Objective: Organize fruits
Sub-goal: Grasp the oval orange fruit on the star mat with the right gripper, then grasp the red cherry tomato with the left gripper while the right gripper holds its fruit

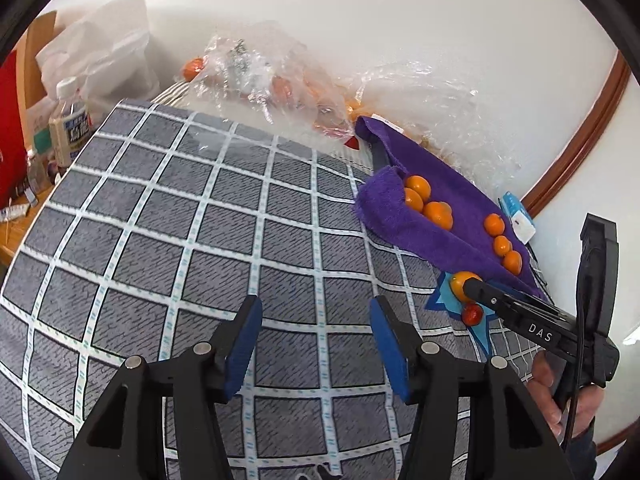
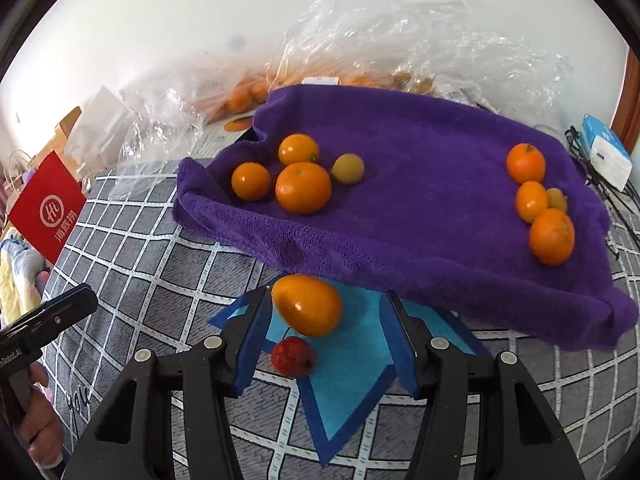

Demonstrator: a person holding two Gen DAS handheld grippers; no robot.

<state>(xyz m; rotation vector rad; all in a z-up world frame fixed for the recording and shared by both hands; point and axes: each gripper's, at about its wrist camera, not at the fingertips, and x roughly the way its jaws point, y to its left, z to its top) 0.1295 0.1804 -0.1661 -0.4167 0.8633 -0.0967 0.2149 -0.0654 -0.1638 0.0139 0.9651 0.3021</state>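
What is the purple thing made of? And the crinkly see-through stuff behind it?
The purple towel looks like soft, fuzzy cloth, maybe terry or fleece: its surface is nubbly and matte, and it sags in folds. The clear bags look like thin plastic film: see-through, crumpled, with shiny glints.

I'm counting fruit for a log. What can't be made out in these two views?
- Fruit in the clear plastic bags: crinkled, glaring film hides the count in both views.
- Yellowish fruit: right wrist view, half hidden behind an orange.
- Bottle label: left wrist view, too small to read.
- Right gripper: whether its left pad touches the orange fruit is unclear.
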